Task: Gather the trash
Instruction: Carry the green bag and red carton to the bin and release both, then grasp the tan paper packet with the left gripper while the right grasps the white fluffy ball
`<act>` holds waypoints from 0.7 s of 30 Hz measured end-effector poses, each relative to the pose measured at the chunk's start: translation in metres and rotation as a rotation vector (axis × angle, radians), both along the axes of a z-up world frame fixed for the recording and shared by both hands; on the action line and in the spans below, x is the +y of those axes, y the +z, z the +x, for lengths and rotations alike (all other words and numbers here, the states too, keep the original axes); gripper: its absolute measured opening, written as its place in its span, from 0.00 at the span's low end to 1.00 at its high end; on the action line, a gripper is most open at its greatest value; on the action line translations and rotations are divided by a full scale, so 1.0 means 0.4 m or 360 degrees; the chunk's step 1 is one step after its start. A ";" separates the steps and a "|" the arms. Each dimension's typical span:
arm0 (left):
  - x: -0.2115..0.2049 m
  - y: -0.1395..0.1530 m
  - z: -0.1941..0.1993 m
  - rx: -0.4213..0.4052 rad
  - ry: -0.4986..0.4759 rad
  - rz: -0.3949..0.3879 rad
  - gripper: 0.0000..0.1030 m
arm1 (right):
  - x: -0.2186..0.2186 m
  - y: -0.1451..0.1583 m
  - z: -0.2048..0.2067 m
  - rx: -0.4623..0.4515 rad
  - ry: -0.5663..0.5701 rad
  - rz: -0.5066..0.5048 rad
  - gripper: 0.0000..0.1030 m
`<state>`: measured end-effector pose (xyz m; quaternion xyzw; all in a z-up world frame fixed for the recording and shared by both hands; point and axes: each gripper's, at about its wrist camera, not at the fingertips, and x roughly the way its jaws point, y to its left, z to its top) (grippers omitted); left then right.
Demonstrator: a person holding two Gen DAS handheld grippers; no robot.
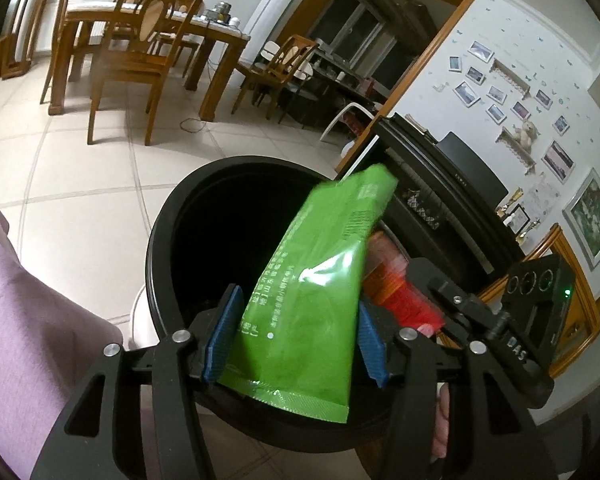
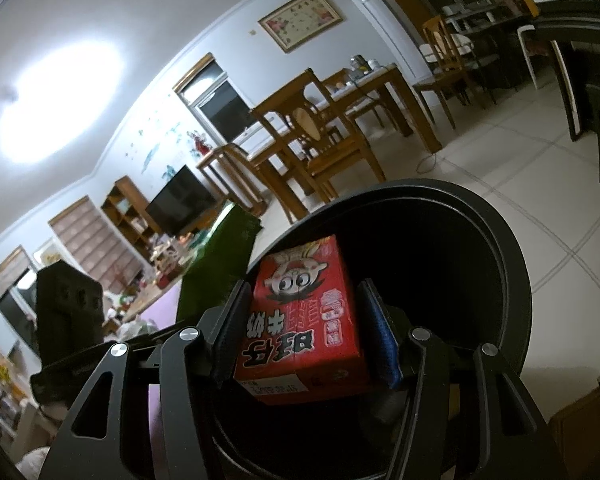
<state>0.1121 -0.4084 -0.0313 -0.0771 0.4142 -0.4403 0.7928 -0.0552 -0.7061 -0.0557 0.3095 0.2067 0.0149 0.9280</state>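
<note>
Both grippers hang over the mouth of the black bin [image 1: 188,216], the left gripper [image 1: 296,336] parted around a green pouch [image 1: 312,292] whose long axis slants forward over the opening, the right gripper [image 2: 304,332] parted around a red carton [image 2: 300,316] lying lengthwise above the near rim.

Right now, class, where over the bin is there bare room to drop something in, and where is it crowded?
The bin's dark mouth is free on the side toward the dining chairs. The near rim is crowded: a green pouch sits between the left fingers, a red carton between the right fingers.
</note>
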 end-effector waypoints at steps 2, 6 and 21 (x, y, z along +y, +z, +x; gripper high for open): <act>0.006 0.007 -0.002 -0.0018 0.0034 -0.0012 0.76 | 0.003 0.011 -0.007 -0.0036 -0.0021 -0.0012 0.77; 0.016 0.016 -0.008 -0.0046 0.0052 -0.0039 0.81 | 0.009 0.030 -0.013 -0.0073 -0.0021 -0.0040 0.84; 0.164 0.105 -0.085 -0.0214 0.0171 -0.0105 0.95 | 0.131 0.096 -0.014 -0.0084 0.0099 -0.0134 0.91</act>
